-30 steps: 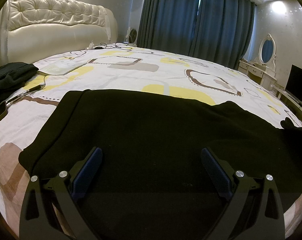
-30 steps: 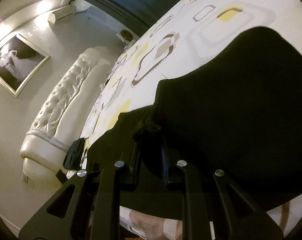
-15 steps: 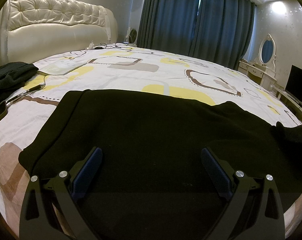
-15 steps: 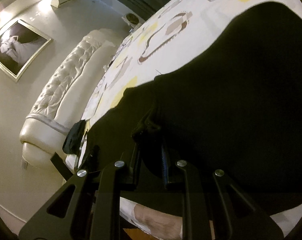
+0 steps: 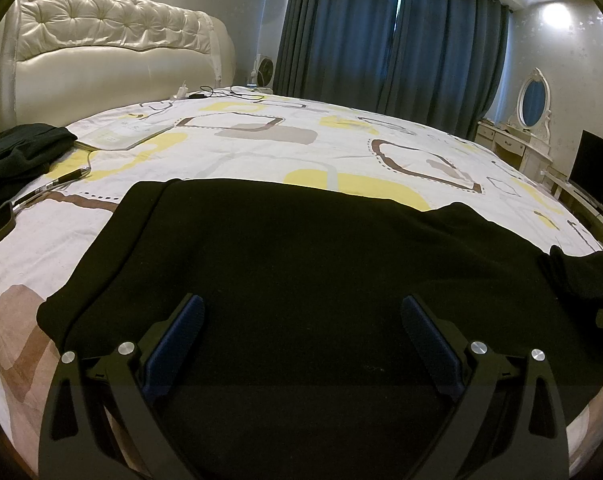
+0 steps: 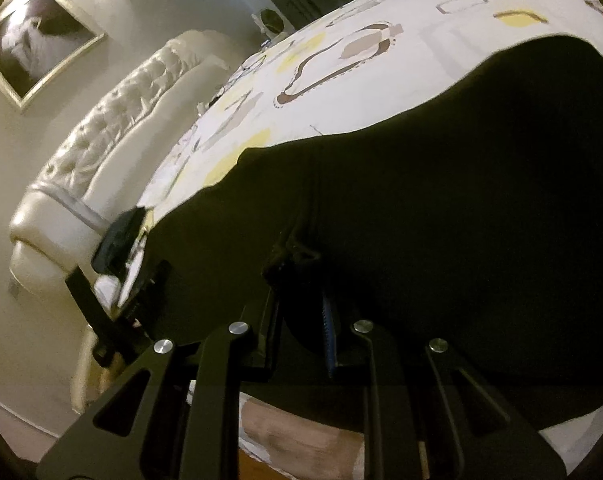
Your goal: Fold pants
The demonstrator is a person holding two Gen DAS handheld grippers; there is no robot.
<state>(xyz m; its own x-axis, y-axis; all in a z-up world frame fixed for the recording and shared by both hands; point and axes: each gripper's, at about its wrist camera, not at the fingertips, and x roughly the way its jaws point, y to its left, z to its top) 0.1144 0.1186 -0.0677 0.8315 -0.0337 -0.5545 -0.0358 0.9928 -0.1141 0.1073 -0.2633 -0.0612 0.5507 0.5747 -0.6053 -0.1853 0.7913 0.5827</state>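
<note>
Bed (image 5: 261,152): wide patterned sheet, padded headboard at the far edge. Carries everything listed below.

Pants (image 5: 301,280): black, spread flat across the near edge of the bed, one end close to the near left corner, the other running off toward the near right corner. In the right wrist view the right-hand end is lifted off the sheet and bunched at the tongs.

Dark bundle (image 5: 17,156): a second black garment, at the left edge of the bed, well apart from the pants.

Booklet (image 5: 121,136): flat, pale, just beside the bundle toward the headboard.

Left tongs (image 5: 301,312): fingers spread wide, holding nothing, poised over the near middle of the pants.

Right tongs (image 6: 301,280): fingers drawn tight on a pinch of pants fabric.

Step in hand, as judged: carrying the right end over toward the left end to halve the pants.

Handling notes: keep the lifted end high enough not to drag the lower layer; travel parallel to the near edge; press the left tongs on the cloth at the intended crease so the pants do not slide; match the corners before letting go.
</note>
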